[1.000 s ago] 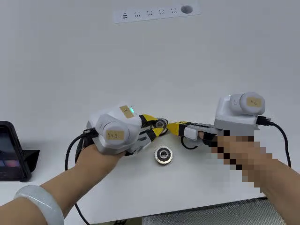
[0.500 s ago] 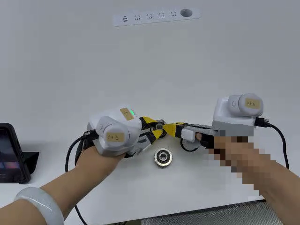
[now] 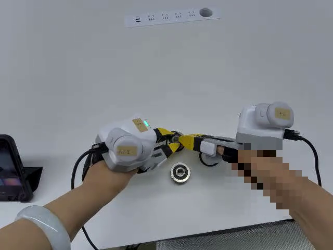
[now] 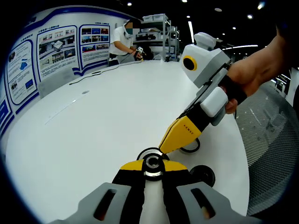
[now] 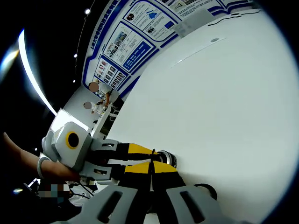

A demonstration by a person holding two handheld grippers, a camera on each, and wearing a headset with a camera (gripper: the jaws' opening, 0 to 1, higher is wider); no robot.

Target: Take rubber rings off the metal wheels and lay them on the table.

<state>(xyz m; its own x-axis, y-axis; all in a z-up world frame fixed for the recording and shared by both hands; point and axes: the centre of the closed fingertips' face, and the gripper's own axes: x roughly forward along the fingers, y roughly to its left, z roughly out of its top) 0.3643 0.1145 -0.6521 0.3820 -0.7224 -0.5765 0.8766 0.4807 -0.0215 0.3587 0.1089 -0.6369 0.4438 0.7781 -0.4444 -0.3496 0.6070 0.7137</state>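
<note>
Fingers of the left gripper (image 4: pixel 152 169) are clamped on a metal wheel (image 4: pixel 153 161), held at frame centre in the head view. Its bored face is turned back toward the left gripper's camera. The right gripper (image 4: pixel 164 147) has its fingers together, tips at the wheel's upper right rim. A second wheel (image 3: pixel 180 172) lies flat on the tabletop (image 3: pixel 156 78) just below, bore up. A loose rubber ring (image 3: pixel 208 161) lies flat to its right.
</note>
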